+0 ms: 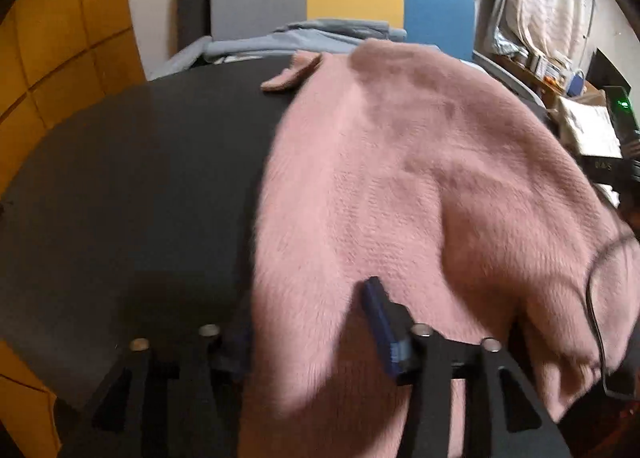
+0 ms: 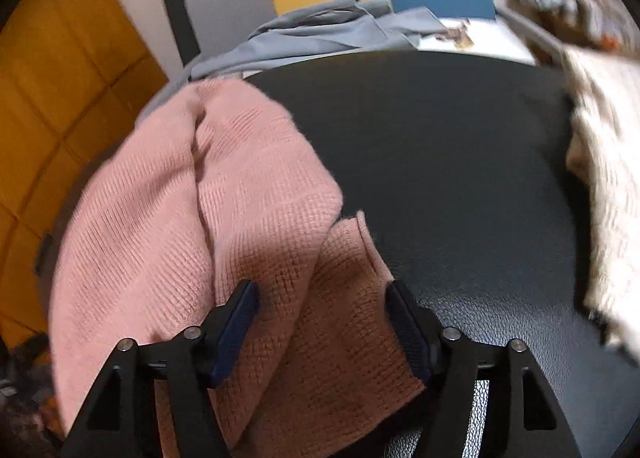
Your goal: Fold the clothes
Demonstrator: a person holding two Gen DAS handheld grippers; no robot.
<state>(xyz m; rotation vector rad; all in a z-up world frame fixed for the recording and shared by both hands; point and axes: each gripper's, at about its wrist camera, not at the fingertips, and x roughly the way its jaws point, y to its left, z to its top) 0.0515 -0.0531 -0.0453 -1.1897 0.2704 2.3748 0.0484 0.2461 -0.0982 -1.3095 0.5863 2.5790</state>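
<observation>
Your left gripper (image 1: 308, 322) and right gripper (image 2: 320, 314) both stand spread over the pink sweater (image 1: 400, 177) on the black table (image 1: 140, 185), pinching nothing.

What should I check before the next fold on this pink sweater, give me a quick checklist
1. Left gripper has fabric between its fingers: ok, pink sweater fills the gap.
2. Right gripper has fabric between its fingers: ok, jaws wide apart over the hem.
3. Either gripper clamped shut on cloth: not ok, both look open.
4. Bare black table to fold onto: ok.
5. Sweater lying flat: not ok, a ridge runs through it.
6. Cream garment apart from the sweater: ok.
</observation>
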